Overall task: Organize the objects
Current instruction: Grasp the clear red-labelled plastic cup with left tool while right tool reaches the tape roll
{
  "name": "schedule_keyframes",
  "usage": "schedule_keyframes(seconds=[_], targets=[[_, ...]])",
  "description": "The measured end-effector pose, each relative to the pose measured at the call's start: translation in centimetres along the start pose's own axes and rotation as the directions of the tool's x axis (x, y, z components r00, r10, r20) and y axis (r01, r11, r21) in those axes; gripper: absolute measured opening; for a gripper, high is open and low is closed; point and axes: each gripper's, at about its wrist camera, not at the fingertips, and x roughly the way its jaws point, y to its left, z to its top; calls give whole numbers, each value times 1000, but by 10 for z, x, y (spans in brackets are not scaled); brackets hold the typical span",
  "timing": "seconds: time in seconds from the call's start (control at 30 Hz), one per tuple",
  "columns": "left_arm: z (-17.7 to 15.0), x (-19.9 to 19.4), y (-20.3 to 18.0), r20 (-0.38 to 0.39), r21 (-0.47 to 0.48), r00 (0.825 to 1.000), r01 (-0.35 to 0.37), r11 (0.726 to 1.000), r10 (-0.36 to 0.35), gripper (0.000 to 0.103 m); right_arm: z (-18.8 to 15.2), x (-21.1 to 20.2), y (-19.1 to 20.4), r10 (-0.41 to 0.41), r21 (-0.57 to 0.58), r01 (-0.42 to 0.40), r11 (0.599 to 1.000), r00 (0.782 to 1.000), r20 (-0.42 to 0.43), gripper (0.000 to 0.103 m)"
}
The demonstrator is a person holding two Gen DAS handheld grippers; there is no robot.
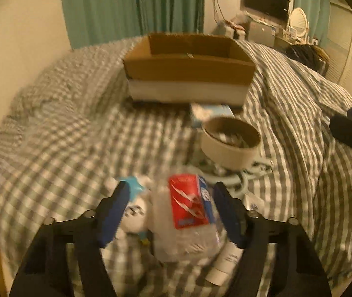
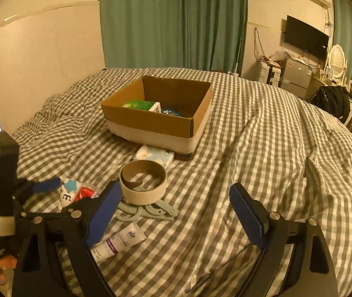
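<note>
Left gripper (image 1: 169, 210) spread around bottle (image 1: 188, 217), not clamped. Right gripper (image 2: 176, 212) apart, empty. Next: close, carry to box (image 2: 158, 121)

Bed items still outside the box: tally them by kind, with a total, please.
Bottle: 1
Tape roll: 1
Tissue pack: 1
Hanger: 1
Tube: 1
Plush toy: 1
Total: 6
The box already holds a green item and a blue one; these are not counted.
</note>
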Motion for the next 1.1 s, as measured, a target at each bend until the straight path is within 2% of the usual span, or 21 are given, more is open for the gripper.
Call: schedule_keyframes(seconds=[0.13, 0.2, 0.4, 0.5, 0.63, 0.7, 0.77, 0.83, 0.9, 1.1], targets=[[-11, 12, -9, -33, 19, 999, 10, 1000, -9, 68, -4, -1, -1, -24, 14, 24, 1000, 1000, -10, 89], [-15, 19, -15, -41, 43, 999, -6, 999, 8, 68, -5, -1, -1, -25, 17, 25, 1000, 1000, -15, 89], [-23, 27, -27, -23, 126, 997, -69, 990, 72, 68, -9, 4, -1, -33, 23, 34, 999, 999, -33, 89], [-25, 33, -26, -7, 149, 998, -58, 987, 60, 65, -9, 7, 0, -29, 23, 30, 999, 999, -39, 89], [-19, 24, -12, -4, 92, 1000, 30, 995, -29, 63, -10, 12, 2, -18, 17, 19, 1000, 999, -41, 89], [-11, 11, -2, 28, 47, 997, 67, 997, -68, 63, -9, 17, 3, -6, 16, 6, 1000, 999, -42, 89], [-1, -1, 6, 65, 31, 996, 65, 997, -67, 63, -6, 22, 5, 9, 7, -9, 1000, 999, -41, 89], [11, -11, 15, 104, 29, 992, 72, 997, -75, 63, -1, 30, 7, 9, -10, -9, 1000, 999, -35, 95], [22, -17, 25, 128, 13, 990, 63, 998, -64, 63, 5, 37, 9, 22, -19, -22, 1000, 999, -31, 96], [50, -9, 52, 134, -26, 991, 31, 999, -27, 63, 11, 74, 25, 82, -44, -85, 995, 994, -76, 101]])
